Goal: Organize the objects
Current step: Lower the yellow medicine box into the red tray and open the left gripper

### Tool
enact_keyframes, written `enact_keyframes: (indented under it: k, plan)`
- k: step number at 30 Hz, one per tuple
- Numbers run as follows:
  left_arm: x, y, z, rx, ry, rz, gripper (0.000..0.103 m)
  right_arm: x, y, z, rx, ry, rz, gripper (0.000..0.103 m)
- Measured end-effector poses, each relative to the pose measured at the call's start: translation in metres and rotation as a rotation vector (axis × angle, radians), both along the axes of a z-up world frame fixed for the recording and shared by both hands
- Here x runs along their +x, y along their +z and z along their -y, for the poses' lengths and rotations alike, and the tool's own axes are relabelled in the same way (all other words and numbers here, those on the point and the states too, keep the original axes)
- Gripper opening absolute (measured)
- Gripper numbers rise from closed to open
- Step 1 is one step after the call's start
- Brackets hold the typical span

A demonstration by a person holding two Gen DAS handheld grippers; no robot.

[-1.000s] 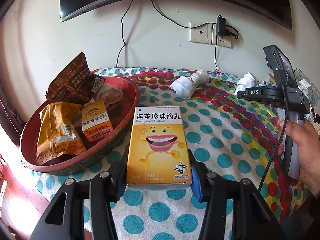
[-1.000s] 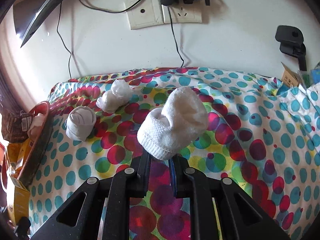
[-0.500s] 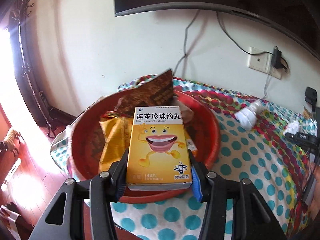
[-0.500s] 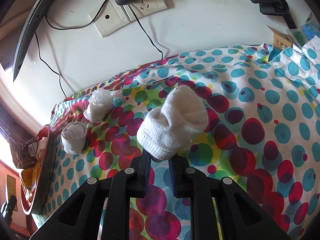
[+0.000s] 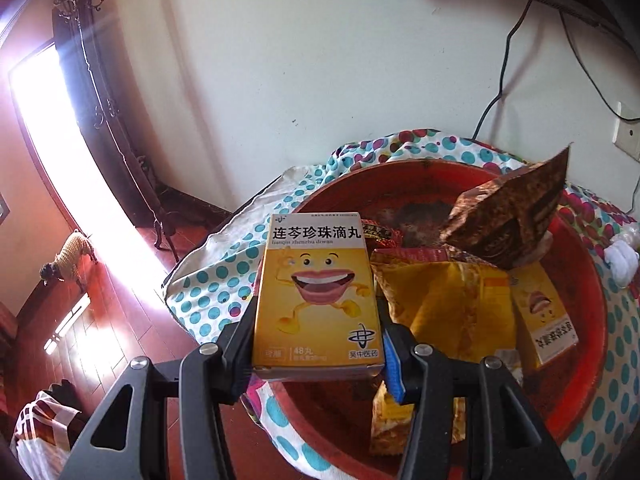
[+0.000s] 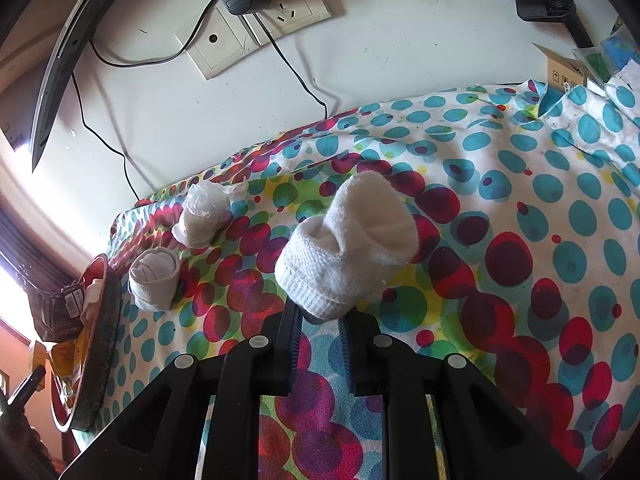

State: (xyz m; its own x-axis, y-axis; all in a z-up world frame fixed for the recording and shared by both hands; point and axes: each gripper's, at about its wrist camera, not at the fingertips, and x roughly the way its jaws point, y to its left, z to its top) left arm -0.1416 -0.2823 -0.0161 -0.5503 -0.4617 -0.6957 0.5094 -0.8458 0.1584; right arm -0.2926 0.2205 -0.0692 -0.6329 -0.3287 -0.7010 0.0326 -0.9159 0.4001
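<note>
My left gripper (image 5: 318, 344) is shut on a yellow medicine box (image 5: 316, 292) with a cartoon mouth, held above the left part of a red basket (image 5: 592, 288). The basket holds a yellow pouch (image 5: 448, 304), a brown pouch (image 5: 508, 220) and a second yellow box (image 5: 546, 324). My right gripper (image 6: 320, 332) is shut on a rolled white sock (image 6: 352, 248), held just above the dotted tablecloth (image 6: 540, 200). Two more white rolls, one sock (image 6: 154, 276) and one plastic-wrapped (image 6: 204, 216), lie to the left near the basket (image 6: 96, 340).
A wall socket with plugs (image 6: 256, 16) and a monitor edge (image 6: 60, 64) are behind the table. A cardboard box (image 6: 564, 72) sits at the far right. The table's left edge drops to a wood floor (image 5: 100, 320) where a small dog (image 5: 68, 260) stands.
My left gripper has swung left with the box, from over the cloth to above the basket. My right gripper has tilted a little with the sock still in it.
</note>
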Motion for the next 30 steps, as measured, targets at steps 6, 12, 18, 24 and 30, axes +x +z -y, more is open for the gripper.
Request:
enact_keyframes:
  k: [6,12,18,24,30]
  plan:
    - [-0.018,-0.02,0.011,0.051,0.028,0.03,0.052,0.001,0.0,0.001,0.005,0.0,0.0,0.018]
    - [-0.032,-0.036,0.01,0.092,0.025,0.05,0.052,0.001,0.0,0.002,0.014,0.0,0.0,0.018]
    - [-0.037,-0.039,0.014,0.127,0.013,0.062,0.052,0.001,0.0,0.003,0.028,0.001,0.001,0.017]
    - [-0.038,-0.041,0.006,0.119,-0.029,0.072,0.052,0.001,0.001,0.005,0.041,0.001,0.001,0.017]
    - [-0.037,-0.043,0.0,0.159,-0.073,0.069,0.052,0.0,0.002,0.008,0.059,0.001,0.002,0.017]
